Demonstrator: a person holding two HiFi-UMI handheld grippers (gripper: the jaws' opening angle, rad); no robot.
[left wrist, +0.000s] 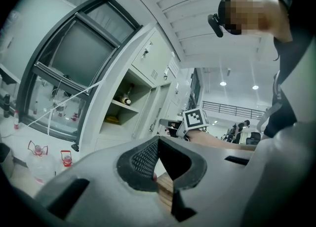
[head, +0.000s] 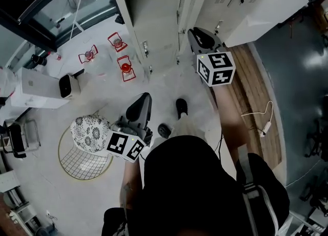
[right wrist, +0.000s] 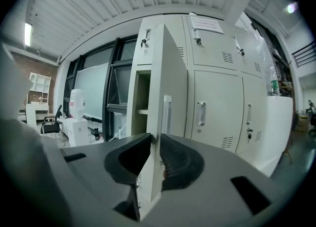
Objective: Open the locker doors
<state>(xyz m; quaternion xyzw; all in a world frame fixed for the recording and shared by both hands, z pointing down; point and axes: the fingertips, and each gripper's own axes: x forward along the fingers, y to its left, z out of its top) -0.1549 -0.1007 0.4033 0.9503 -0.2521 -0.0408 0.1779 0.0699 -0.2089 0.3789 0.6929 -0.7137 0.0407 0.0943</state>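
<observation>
A bank of cream lockers stands ahead. One tall door is swung out edge-on toward me, baring a shelved compartment. My right gripper is shut on that door's free edge, below its handle, with both pads against the panel. From the head view the right gripper reaches to the open door. Low by my left leg, the left gripper hangs away from the lockers. Its jaws meet at the tips with nothing between them. The left gripper view also takes in the open compartment.
Water bottles with red handles stand on the floor left of the lockers. Near them are a white appliance and a wire stool with a patterned cushion. A wooden strip with a cable runs on the right.
</observation>
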